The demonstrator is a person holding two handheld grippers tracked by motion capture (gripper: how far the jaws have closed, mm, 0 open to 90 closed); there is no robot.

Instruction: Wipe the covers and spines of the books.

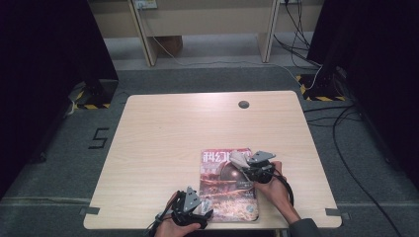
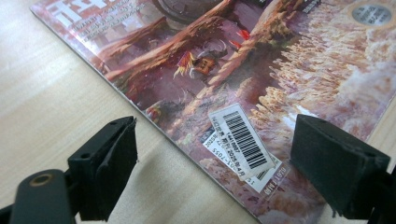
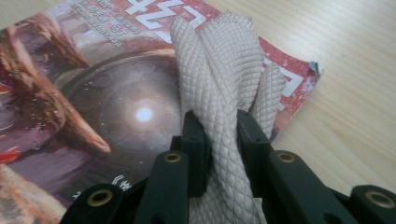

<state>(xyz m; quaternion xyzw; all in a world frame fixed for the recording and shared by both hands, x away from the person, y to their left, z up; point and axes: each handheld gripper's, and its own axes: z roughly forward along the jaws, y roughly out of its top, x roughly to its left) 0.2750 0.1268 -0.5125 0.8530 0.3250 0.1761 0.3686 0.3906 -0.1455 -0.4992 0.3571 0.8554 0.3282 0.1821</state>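
Right gripper (image 3: 219, 140) fingers clamped on bunched cloth (image 3: 224, 70), magazine (image 1: 228, 185) beneath. Left gripper (image 2: 212, 172) fingers spread, straddling its corner. Judgement: press that corner, wipe gently, flat strokes.

The cloth (image 3: 224, 70) pinched between the right gripper's (image 3: 223, 135) matt black plastic jaws is a beige woven fabric with a raised diamond texture, soft and unshiny. Beneath it the magazine (image 3: 93, 102) has a glossy paper cover that catches the light, with a white paper barcode sticker (image 2: 243, 140) between the left gripper's (image 2: 215, 163) dull, slightly rough black pads. Around both, the table (image 1: 163, 138) is pale wood grain with a smooth, matt finish.
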